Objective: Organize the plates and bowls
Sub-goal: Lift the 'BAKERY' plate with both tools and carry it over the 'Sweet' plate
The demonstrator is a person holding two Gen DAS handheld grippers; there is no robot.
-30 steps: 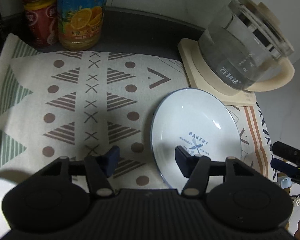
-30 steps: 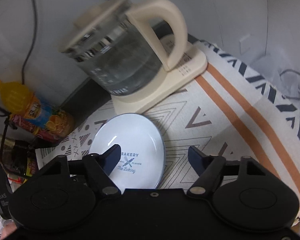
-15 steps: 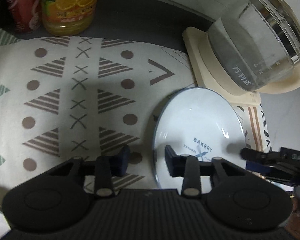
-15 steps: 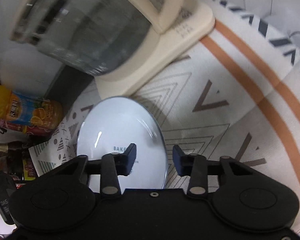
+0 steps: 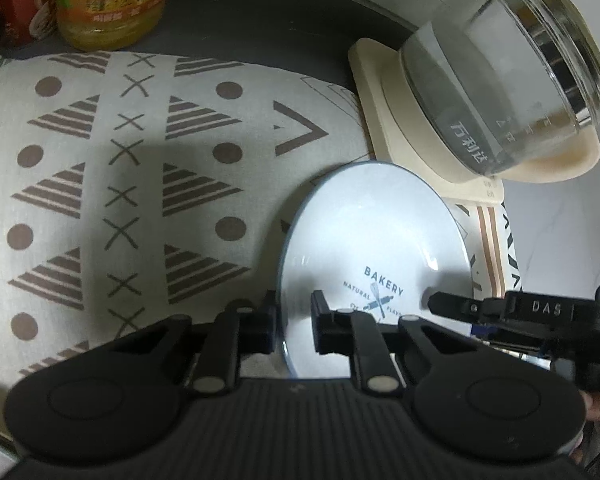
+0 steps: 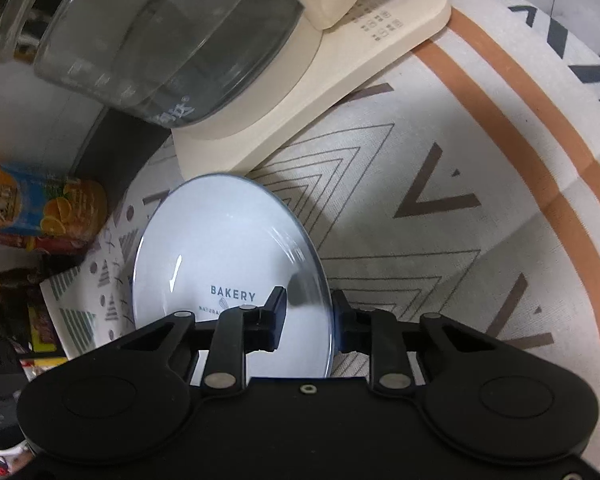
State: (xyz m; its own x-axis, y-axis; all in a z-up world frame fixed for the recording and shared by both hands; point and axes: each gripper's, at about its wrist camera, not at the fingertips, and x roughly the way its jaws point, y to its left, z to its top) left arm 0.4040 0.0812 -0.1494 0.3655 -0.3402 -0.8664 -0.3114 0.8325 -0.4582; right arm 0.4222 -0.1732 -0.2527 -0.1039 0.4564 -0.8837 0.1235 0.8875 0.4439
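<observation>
A white plate with a dark blue rim and "BAKERY" print point(image 5: 372, 232) lies on the patterned cloth; it also shows in the right wrist view point(image 6: 224, 248). My left gripper point(image 5: 294, 326) is narrowed around the plate's left rim, one finger outside, one over the plate. My right gripper point(image 6: 310, 320) is narrowed around the plate's right rim and also shows in the left wrist view point(image 5: 512, 312). I cannot tell whether either one touches the rim.
A glass kettle point(image 5: 512, 76) on a cream base point(image 6: 340, 60) stands just behind the plate. An orange juice bottle point(image 5: 112, 0) and a red can point(image 5: 12, 0) stand at the back left. The cloth point(image 5: 120, 180) spreads to the left.
Both grippers moved in onto the plate's opposite rims and their jaws narrowed from wide open to close around the rim.
</observation>
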